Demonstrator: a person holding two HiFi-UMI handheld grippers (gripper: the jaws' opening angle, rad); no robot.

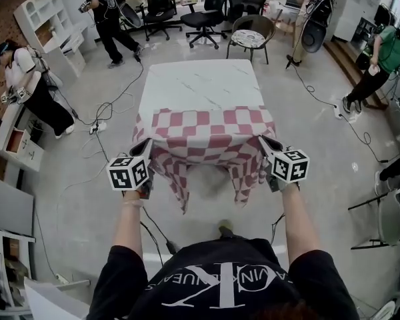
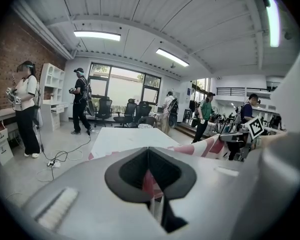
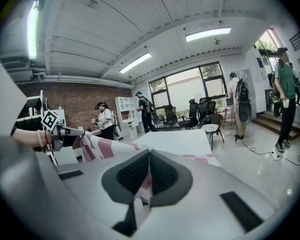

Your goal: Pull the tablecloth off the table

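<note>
Office table (image 1: 200, 85) half bare; my left gripper (image 1: 145, 145) and right gripper (image 1: 264, 143) clamp the tablecloth (image 1: 207, 132); next, pull it clear towards me

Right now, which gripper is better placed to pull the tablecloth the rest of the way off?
Neither leads: the left gripper and right gripper are each shut on the near edge of the checkered tablecloth, one per side, about level. Pull with both.

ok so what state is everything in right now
tablecloth, covering only the near half of the table, front edge hanging down
table, far half bare
left gripper, fingers shut on the tablecloth's near left corner
right gripper, fingers shut on its near right corner
</note>
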